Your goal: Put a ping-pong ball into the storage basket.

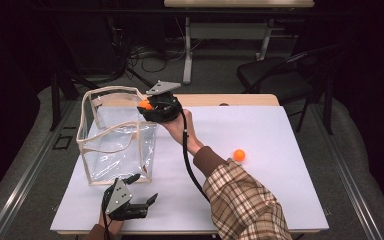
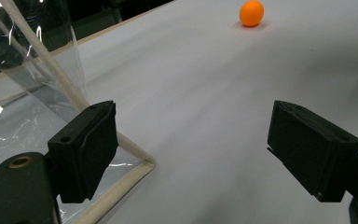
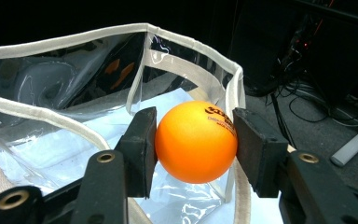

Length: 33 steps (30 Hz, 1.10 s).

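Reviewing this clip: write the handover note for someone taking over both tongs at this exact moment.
Right tongs: shut on an orange ball, held over the open top of the clear bag at its right rim.
Left tongs: open, holding nothing, low on the white mat by the bag's near corner.
Second orange ball: loose on the mat, to the right of the forearm.
Done: first ball picked up and brought to the bag.
Left: probably release it into the bag, then fetch the second ball. No ball can be made out inside the bag yet.
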### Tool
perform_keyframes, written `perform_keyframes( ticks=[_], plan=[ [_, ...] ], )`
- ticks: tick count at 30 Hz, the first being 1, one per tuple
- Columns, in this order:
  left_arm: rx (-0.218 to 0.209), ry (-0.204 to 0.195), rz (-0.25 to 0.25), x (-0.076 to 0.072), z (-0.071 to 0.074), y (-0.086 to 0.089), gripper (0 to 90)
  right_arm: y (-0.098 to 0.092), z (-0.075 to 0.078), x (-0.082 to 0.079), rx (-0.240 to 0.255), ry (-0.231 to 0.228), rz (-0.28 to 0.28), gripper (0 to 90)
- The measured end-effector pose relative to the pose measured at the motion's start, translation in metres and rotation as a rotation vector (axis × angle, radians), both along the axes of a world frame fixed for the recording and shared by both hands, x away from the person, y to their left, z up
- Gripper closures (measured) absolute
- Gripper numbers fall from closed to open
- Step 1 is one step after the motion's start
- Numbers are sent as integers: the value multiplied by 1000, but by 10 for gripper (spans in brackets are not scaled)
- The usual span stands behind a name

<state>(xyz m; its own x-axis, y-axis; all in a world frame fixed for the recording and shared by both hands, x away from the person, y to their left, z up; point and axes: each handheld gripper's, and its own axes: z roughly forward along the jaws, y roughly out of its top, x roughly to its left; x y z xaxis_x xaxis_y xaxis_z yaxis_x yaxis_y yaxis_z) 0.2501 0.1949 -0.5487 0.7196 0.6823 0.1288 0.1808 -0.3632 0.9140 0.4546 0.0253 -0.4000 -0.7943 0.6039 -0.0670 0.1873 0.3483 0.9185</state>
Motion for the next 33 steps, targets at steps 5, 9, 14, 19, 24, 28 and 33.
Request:
perform_keyframes(
  ticks=[5, 9, 14, 19, 24, 28, 33],
  plan=[
    [-5, 0, 2, 0, 0, 0, 159, 3, -2, 1, -1, 16, 2, 507],
    [-2, -1, 3, 0, 0, 0, 159, 5, -3, 3, -6, 27, 0, 507],
    [-4, 1, 1, 0, 0, 0, 159, 8, -5, 4, -6, 37, 4, 507],
    [-2, 0, 0, 0, 0, 0, 159, 10, -5, 5, -8, 47, 4, 507],
    [-2, 1, 1, 0, 0, 0, 159, 13, -7, 6, -13, 56, 9, 507],
    [-1, 1, 0, 0, 0, 0, 159, 14, -8, 7, -14, 65, 8, 506],
    [-1, 1, 0, 0, 0, 0, 159, 16, -9, 9, -23, 93, 17, 488]
  ],
)
